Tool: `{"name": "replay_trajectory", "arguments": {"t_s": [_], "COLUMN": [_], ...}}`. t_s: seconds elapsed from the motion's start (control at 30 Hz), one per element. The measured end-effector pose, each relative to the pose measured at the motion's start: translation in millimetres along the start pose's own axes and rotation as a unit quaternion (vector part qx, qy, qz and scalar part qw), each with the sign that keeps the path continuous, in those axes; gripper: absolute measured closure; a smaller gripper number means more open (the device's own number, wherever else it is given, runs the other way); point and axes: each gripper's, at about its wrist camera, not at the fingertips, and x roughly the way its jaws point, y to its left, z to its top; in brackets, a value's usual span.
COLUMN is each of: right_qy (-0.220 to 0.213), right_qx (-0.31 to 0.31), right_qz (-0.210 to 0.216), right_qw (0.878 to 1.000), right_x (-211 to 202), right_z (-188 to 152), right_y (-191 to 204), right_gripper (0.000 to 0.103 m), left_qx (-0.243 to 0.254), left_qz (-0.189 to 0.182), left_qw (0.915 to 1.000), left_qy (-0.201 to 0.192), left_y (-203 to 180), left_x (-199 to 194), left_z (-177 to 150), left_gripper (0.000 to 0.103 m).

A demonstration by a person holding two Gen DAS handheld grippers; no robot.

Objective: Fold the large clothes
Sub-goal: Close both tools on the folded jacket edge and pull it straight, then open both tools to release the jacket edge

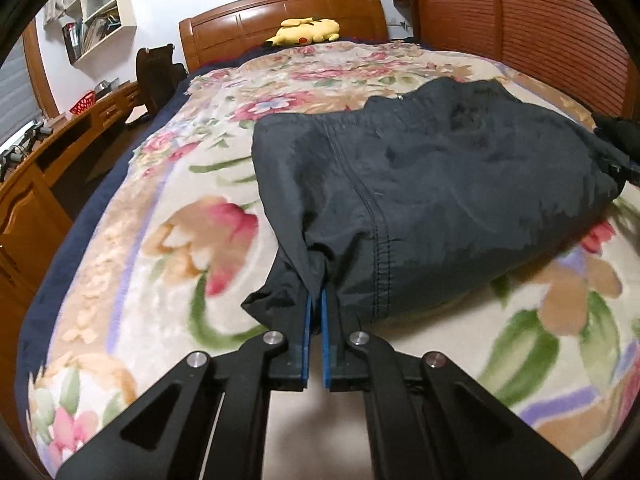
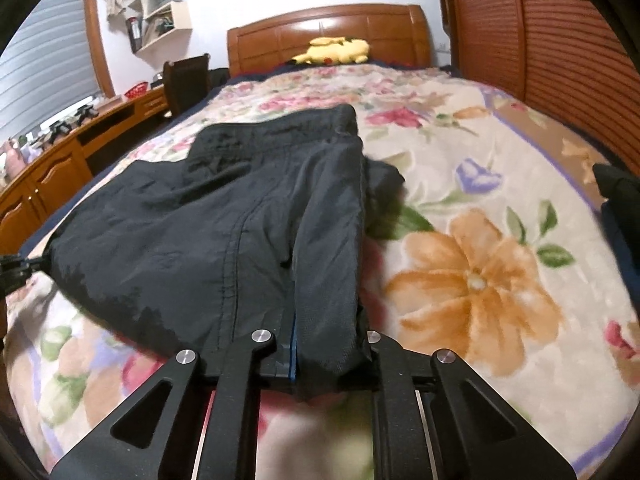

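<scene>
Two grippers at work on one dark garment (image 1: 420,184), which lies spread on a flowered blanket (image 1: 168,216) covering the bed.

Left gripper (image 1: 317,300): blue pads (image 1: 307,332) drawn nearly together, pinching a bunched corner of the garment at its near edge. Fabric gathers into tight creases just above the fingertips. A stitched seam runs up the cloth to the right of the pinch.

Right gripper (image 2: 320,344): jaws drawn close on a thick fold of the garment's near edge. One blue pad (image 2: 293,344) shows on the left side of the fold; the other finger is hidden under the cloth, which drapes over it and hangs down past the linkage. The hold looks like a pinch on several layers.

Garment: dark grey to black, thin and crinkly. In the right wrist view it stretches away toward the head of the bed, with a raised ridge along its right side. At the far left of that view, the black tip of the other gripper meets the garment's corner.

Surroundings: wooden headboard (image 1: 280,16) at the far end, a yellow plush toy (image 1: 306,31) lying against it. Slatted wooden wardrobe doors (image 1: 520,32) along the right side of the bed. A wooden desk (image 1: 60,148) along the left, with a red basket (image 1: 83,103) on it and white wall shelves (image 1: 100,16) above.
</scene>
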Motion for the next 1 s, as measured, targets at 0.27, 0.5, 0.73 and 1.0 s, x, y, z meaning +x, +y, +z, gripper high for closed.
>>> {"name": "replay_trajectory", "arguments": {"t_s": [0.27, 0.5, 0.73, 1.0], "right_qy": [-0.002, 0.001, -0.006, -0.003], "right_qx": [-0.054, -0.063, -0.086, -0.085], "right_qz": [0.012, 0.035, 0.041, 0.028], "right_qw": [0.998, 0.997, 0.995, 0.996], "right_x": [-39.1, -71.6, -116.3, -145.6], "right_z": [-16.1, -41.0, -68.6, -94.2], "right_y": [15.3, 4.5, 14.9, 27.1], "right_gripper": [0.094, 0.094, 0.094, 0.092], "left_qx": [0.007, 0.022, -0.009, -0.003], "left_qz": [0.004, -0.008, -0.027, -0.020], "left_qw": [0.9995, 0.9991, 0.9981, 0.9985], "left_qy": [-0.029, -0.034, -0.056, -0.052], "left_y": [-10.6, -34.9, -37.2, -43.2], "left_x": [-52.3, -100.5, -143.8, -159.4], "left_z": [-23.3, -76.9, -114.5, -130.4], "left_gripper": [0.103, 0.103, 0.103, 0.099]}}
